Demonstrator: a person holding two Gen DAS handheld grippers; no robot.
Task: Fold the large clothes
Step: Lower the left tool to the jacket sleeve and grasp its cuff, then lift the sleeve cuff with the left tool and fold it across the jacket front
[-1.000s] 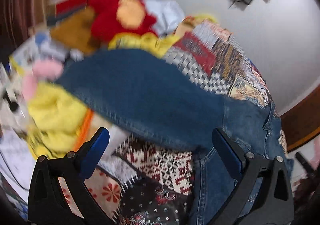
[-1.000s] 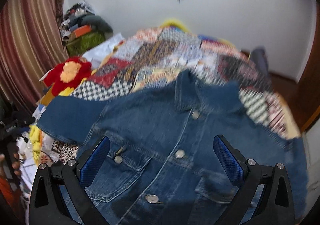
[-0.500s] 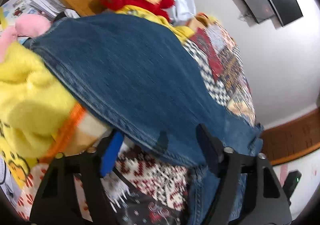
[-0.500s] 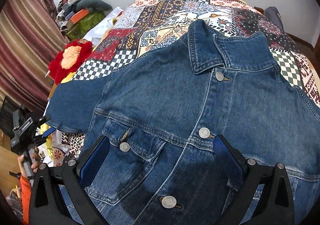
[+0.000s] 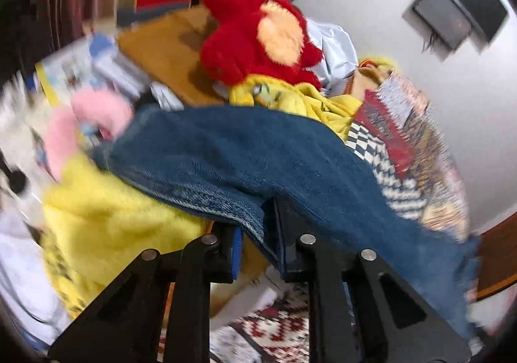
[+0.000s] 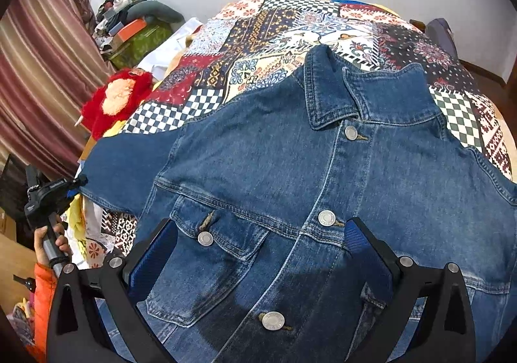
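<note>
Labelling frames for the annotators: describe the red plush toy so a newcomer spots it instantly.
Start at the patchwork quilt on the bed, under the denim jacket. Follow the jacket's outstretched sleeve to the bed's edge by the striped curtain. The red plush toy sits there: shaggy bright red with one peach patch, unlike the yellow fleece beside it.

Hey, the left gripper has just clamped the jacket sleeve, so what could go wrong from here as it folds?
1. The left gripper pinches only the hem edge of the sleeve, so the denim may slip out when pulled.
2. The sleeve overhangs the quilt onto a yellow plush blanket; dragging might snag it.
3. The right gripper hovers open over the denim jacket, pinning nothing, so the whole jacket might shift.
</note>
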